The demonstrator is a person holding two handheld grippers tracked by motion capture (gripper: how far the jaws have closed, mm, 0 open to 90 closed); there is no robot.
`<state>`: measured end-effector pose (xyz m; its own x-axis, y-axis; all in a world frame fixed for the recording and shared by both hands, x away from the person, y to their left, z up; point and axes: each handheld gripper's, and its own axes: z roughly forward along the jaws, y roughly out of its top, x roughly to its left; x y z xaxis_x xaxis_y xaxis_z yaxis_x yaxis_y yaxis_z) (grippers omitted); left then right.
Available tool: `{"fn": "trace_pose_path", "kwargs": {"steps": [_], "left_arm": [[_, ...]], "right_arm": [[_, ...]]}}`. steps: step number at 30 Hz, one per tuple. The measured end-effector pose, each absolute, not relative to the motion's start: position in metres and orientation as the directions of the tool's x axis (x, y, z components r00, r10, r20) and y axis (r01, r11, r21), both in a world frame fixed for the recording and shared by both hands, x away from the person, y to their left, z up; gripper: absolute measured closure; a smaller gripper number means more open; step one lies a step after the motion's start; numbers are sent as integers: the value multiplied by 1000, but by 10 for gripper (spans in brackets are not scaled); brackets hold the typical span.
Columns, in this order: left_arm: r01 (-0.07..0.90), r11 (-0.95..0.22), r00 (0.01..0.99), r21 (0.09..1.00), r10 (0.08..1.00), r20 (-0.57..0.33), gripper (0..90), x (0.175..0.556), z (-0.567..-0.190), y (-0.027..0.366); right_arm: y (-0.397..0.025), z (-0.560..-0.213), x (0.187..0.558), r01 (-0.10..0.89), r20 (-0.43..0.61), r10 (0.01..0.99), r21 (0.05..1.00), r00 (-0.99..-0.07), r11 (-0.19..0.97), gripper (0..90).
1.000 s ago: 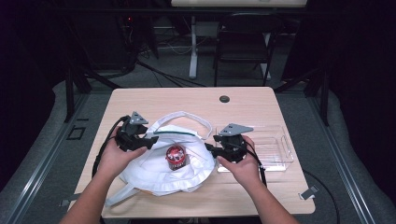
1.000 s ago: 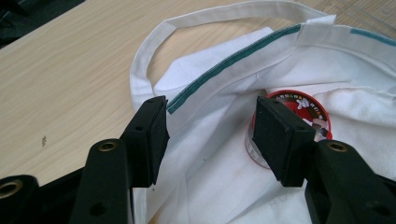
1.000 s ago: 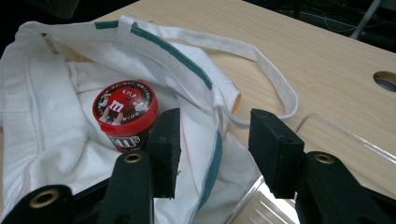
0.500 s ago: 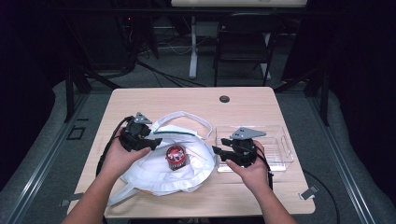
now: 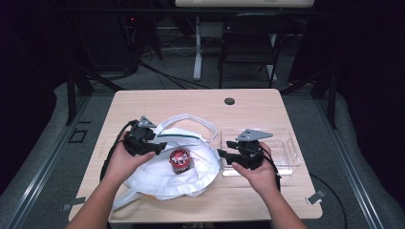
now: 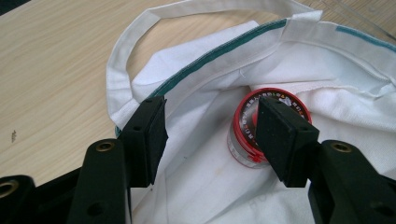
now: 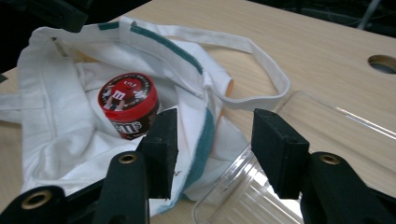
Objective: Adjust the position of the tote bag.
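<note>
A white cloth bag point(image 5: 157, 177) with green trim lies open on the wooden table. A red-lidded candy tub point(image 5: 179, 161) stands inside it. My left gripper point(image 5: 161, 147) hovers over the bag's left side, open, with nothing held. In the left gripper view the tub point(image 6: 275, 99) sits just behind the right jaw of the left gripper point(image 6: 210, 135), over the bag point(image 6: 210, 70). My right gripper point(image 5: 222, 157) is open at the bag's right rim. In the right gripper view the right gripper point(image 7: 212, 149) straddles the bag's point(image 7: 56, 130) green-edged rim, with the tub point(image 7: 128, 100) to its left.
A clear plastic tray point(image 5: 282, 151) lies to the right of the bag, under my right hand; its rim point(image 7: 327, 135) reaches beneath the right jaw. The bag's looped handle point(image 5: 200, 125) lies toward the far side. A round cable hole point(image 5: 229, 101) sits near the table's far edge.
My right gripper has drawn slightly right, away from the bag's middle and over the tray. My left gripper has shifted a little right toward the tub. The tub has stayed put.
</note>
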<state>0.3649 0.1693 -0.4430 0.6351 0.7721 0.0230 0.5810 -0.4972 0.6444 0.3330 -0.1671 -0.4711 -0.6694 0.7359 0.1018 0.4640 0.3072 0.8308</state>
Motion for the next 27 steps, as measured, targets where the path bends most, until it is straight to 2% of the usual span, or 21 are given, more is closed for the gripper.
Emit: {"fn": "trace_pose_path", "kwargs": {"steps": [15,18,22,24,27], "left_arm": [[584,-470,627,662,779,-1,442,361,-447,178],[582,-468,625,666,781,2,446,359,-448,182],[589,-435,615,681,788,-29,451,353,-451,189],[591,-435,611,680,791,-25,451,350,-453,193],[595,-421,600,685,799,-30,451,346,-456,198]], "right_arm": [[-139,-452,348,415,47,649,803,-759,427,532],[-133,-451,352,423,63,632,794,-772,437,534],[-125,-452,356,424,58,618,778,-784,464,488],[-119,-451,356,383,16,603,786,-798,486,463],[-111,-450,356,377,19,586,783,-810,495,446]]}}
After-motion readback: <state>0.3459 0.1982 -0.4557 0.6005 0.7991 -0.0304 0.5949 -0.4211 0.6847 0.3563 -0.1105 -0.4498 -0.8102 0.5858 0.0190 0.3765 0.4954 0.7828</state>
